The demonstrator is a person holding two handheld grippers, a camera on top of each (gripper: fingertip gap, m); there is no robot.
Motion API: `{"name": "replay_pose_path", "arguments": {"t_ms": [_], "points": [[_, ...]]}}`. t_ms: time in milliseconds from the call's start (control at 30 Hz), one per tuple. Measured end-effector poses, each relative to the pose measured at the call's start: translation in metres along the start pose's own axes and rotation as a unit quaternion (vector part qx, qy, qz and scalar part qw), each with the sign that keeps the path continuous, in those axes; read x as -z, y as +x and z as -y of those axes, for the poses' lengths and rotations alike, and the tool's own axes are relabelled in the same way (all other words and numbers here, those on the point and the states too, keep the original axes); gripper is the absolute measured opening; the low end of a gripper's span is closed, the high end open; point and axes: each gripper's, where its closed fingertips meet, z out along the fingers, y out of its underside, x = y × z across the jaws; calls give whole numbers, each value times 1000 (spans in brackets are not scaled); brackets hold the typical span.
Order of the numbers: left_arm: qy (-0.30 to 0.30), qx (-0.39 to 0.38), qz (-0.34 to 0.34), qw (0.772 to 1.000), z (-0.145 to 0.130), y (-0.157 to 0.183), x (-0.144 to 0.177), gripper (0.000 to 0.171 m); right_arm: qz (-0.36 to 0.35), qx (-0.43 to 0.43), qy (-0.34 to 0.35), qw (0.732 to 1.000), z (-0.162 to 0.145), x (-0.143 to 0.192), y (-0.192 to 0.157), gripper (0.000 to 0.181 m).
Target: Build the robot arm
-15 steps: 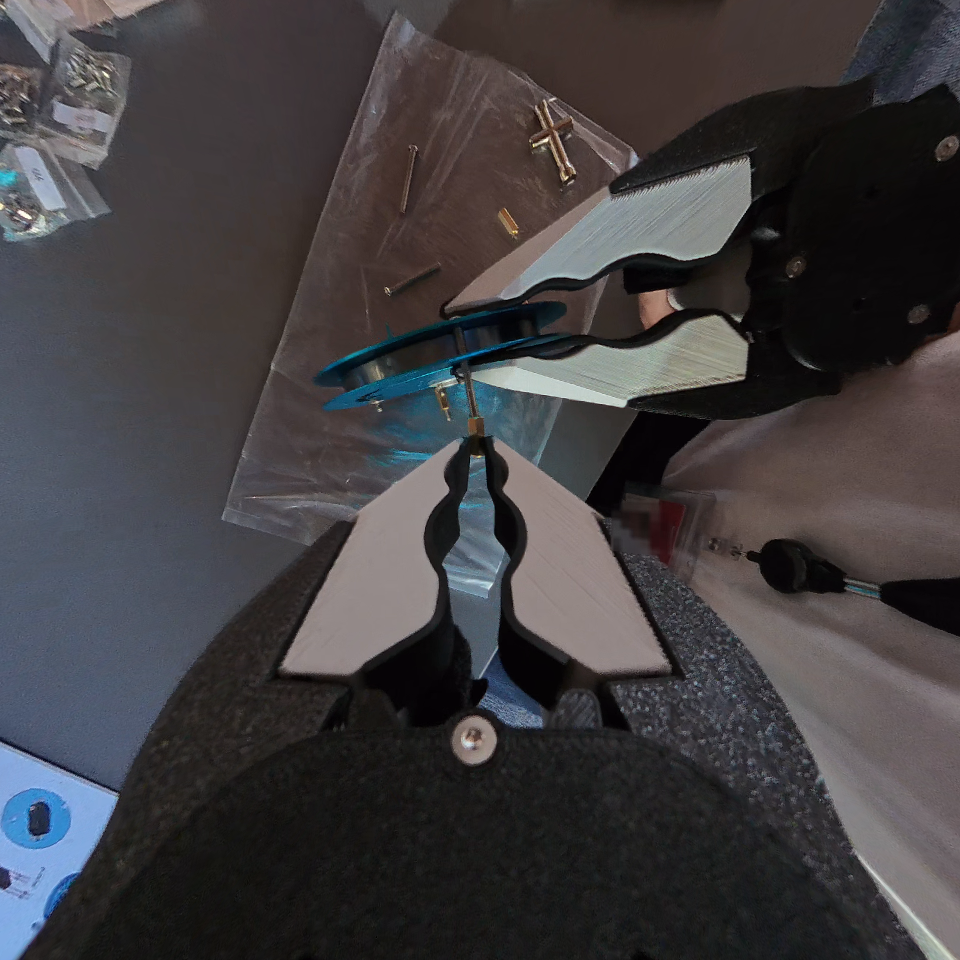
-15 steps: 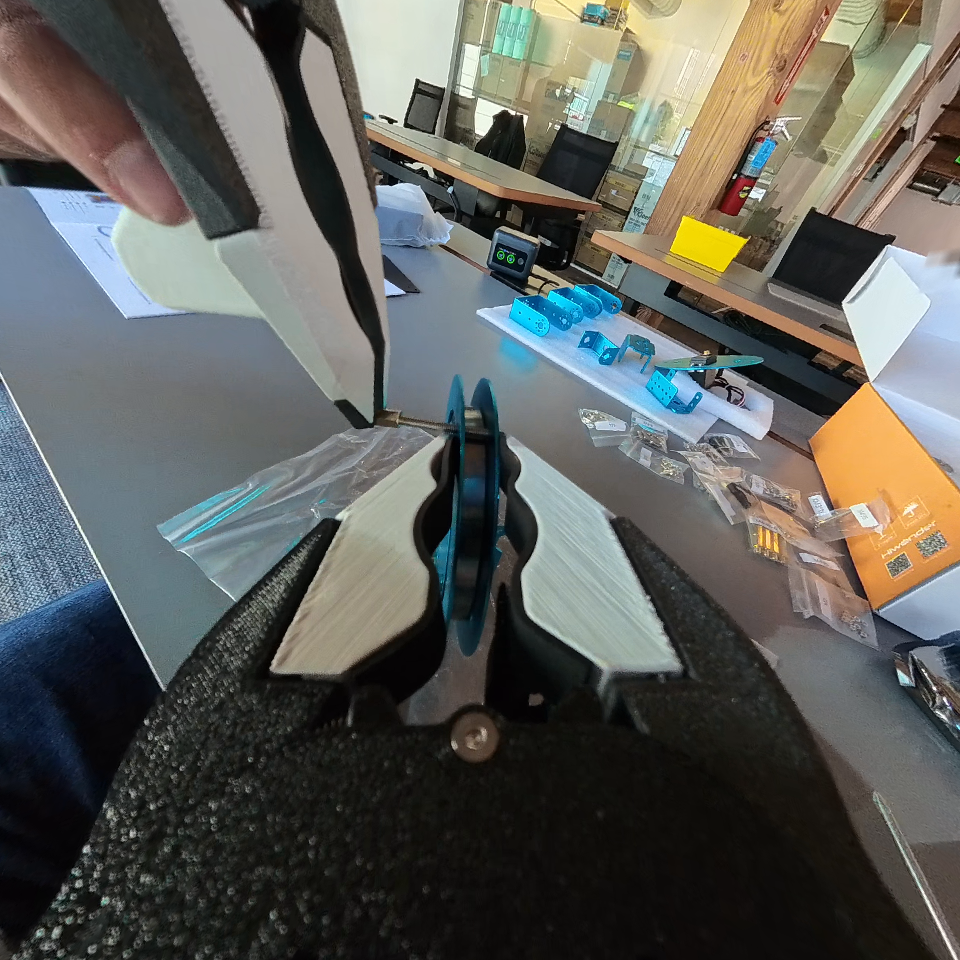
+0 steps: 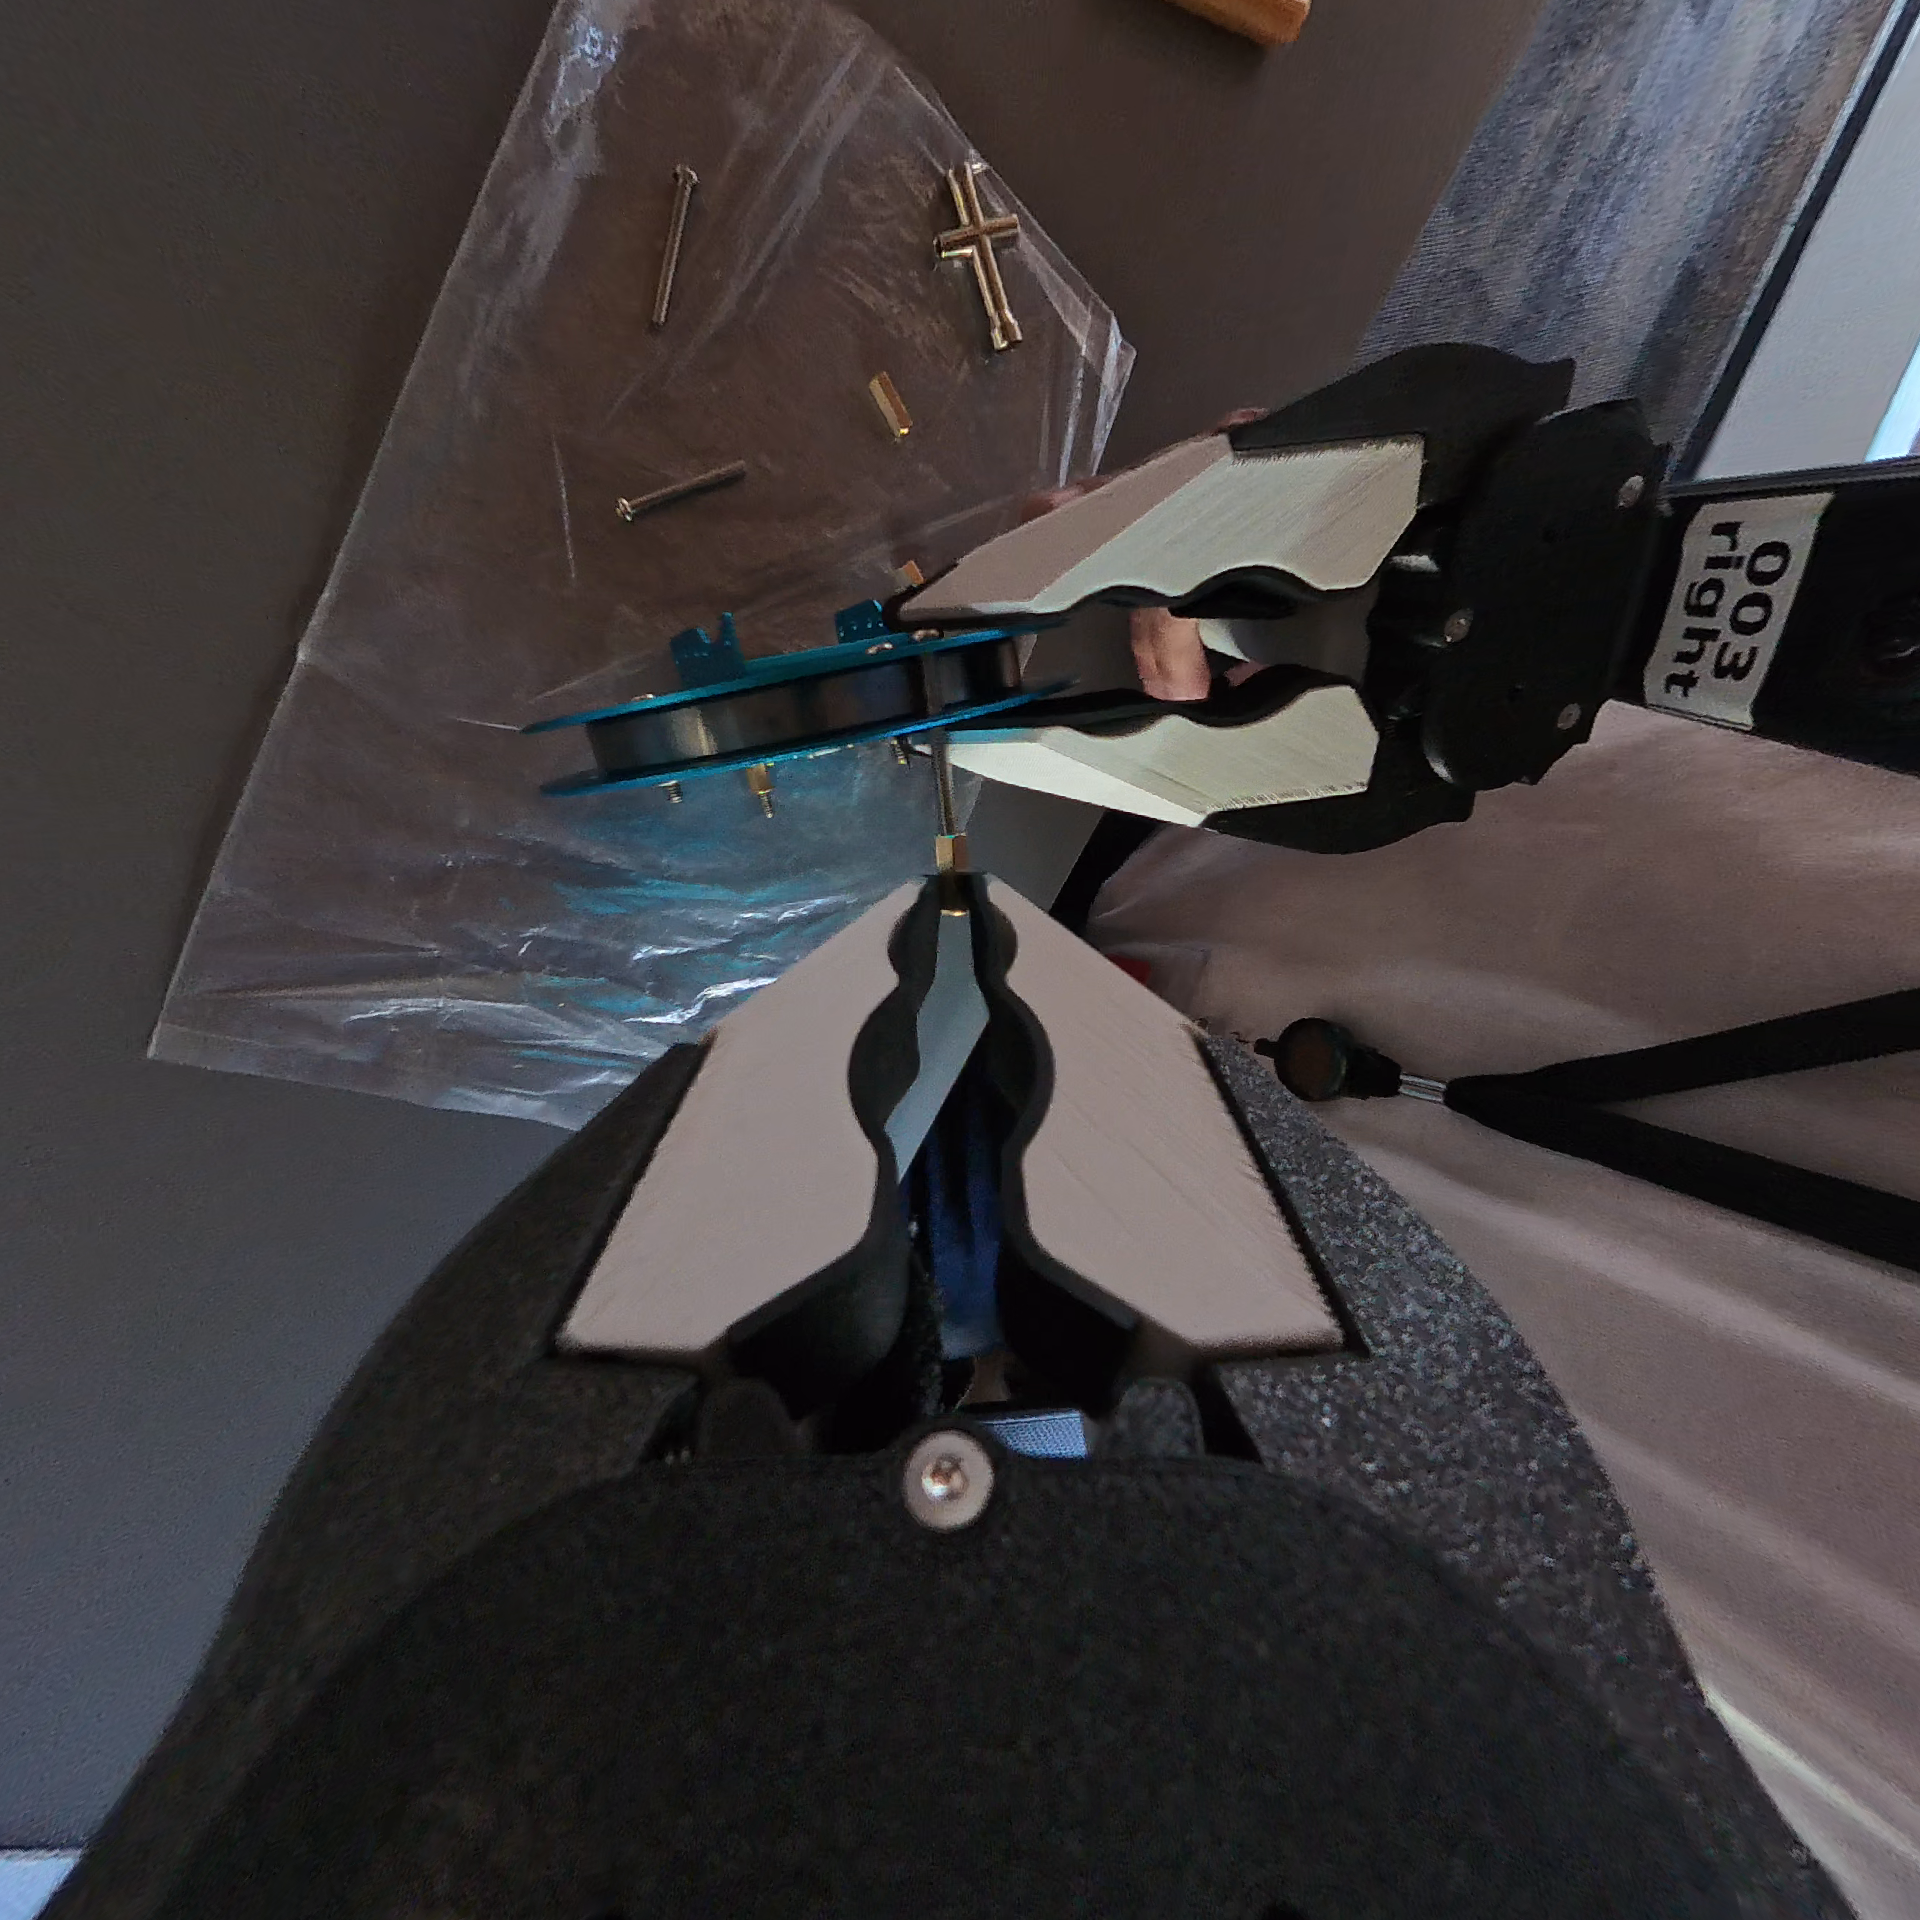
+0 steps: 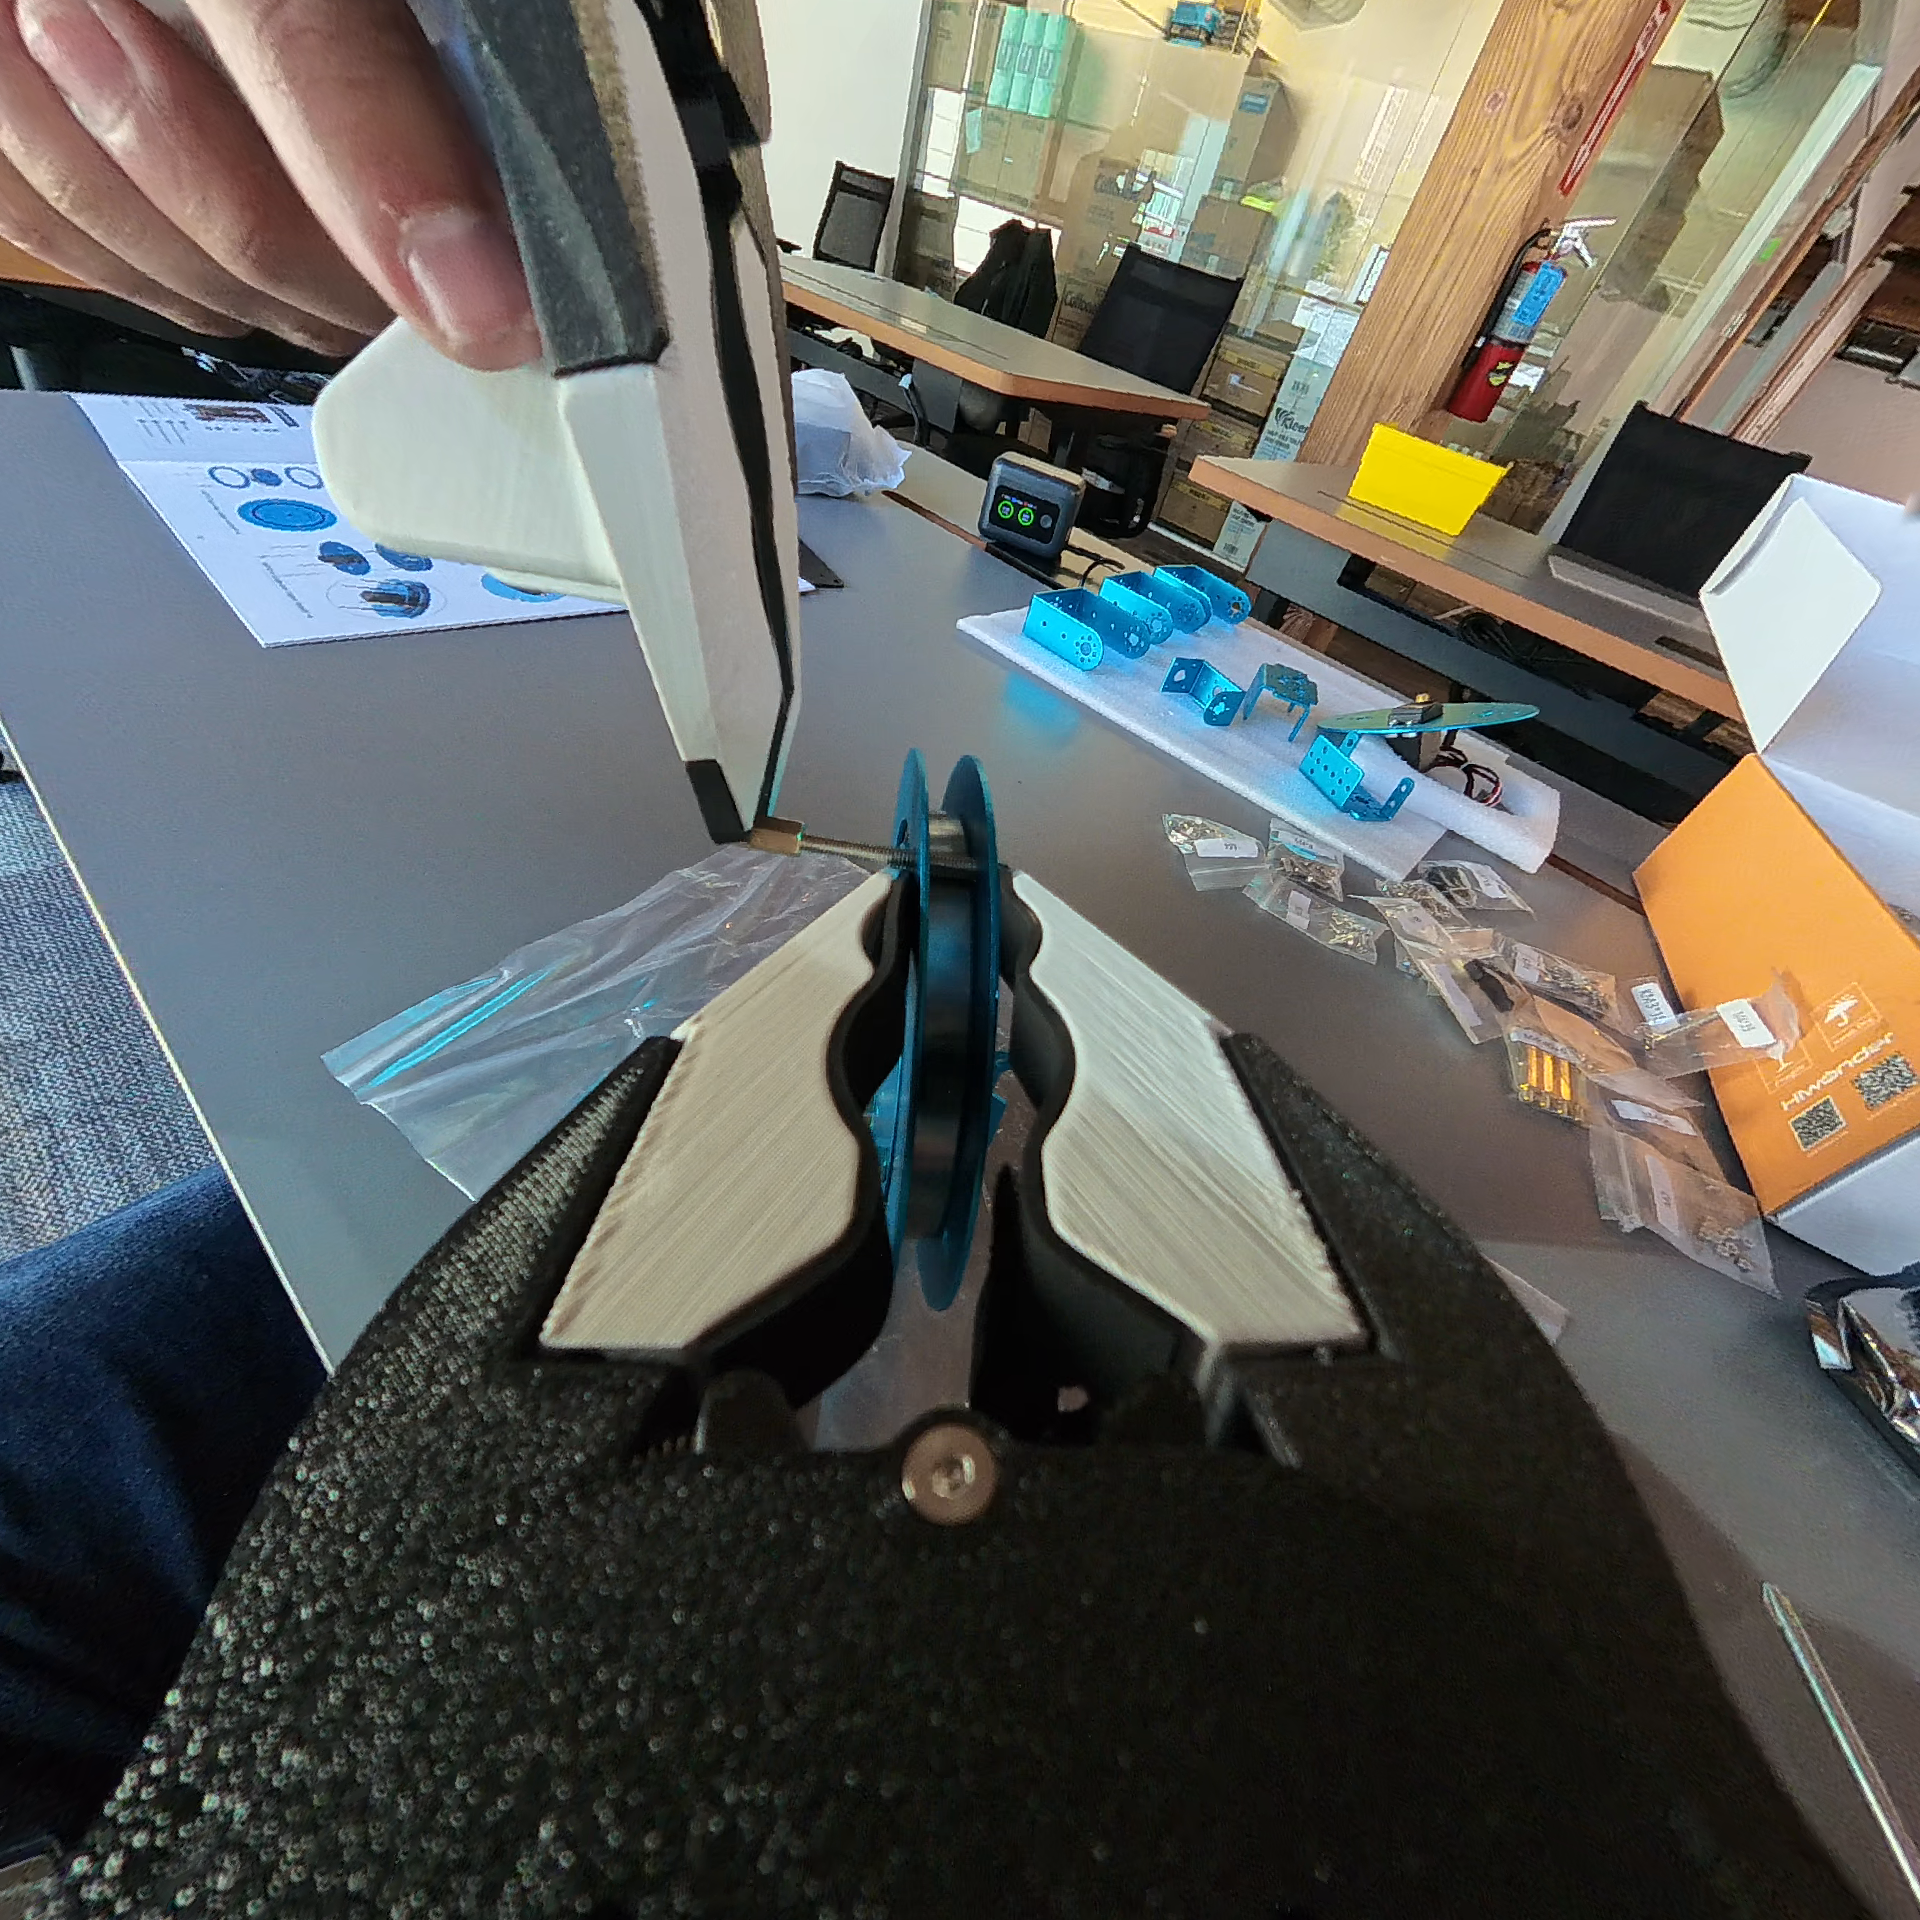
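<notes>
Where grey table (image 4: 312, 831) meets carpet (image 4: 62, 987), glass-walled office behind

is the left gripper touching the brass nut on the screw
Touching: the right wrist view shows the left gripper tips pinching the brass nut.

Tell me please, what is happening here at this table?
A person holds tongs in each hand above a grey table. The right tongs are shut on a blue double-disc assembly, held on edge. The left tongs pinch a small brass standoff at the end of a long screw that passes through the discs. Below lies a clear plastic bag with loose screws and a cross wrench.
</notes>
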Motion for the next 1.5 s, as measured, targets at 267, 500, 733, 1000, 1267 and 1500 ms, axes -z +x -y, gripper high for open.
{"name": "replay_pose_path", "arguments": {"t_ms": [267, 500, 733, 1000, 1267, 1500], "points": [[-14, 22, -92, 995, 0, 1, 0, 5, 4, -6, 1, 1000, 0, 0, 1, 15], [-4, 59, -182, 982, 3, 3, 0, 4, 7, -20, 1, 1000, -1, 1, 3, 15], [18, 100, -268, 958, 6, 4, 2, 5, 9, -28, 2, 1000, -2, 1, 5, 15], [34, 122, -346, 930, 7, 5, 1, 5, 14, -41, 3, 999, -2, 1, 6, 15], [62, 169, -423, 888, 11, 6, 1, 4, 18, -55, 7, 998, -3, 2, 9, 15], [102, 189, -477, 852, 16, 6, 0, 4, 14, -63, 5, 998, -4, 2, 14, 15]]}}
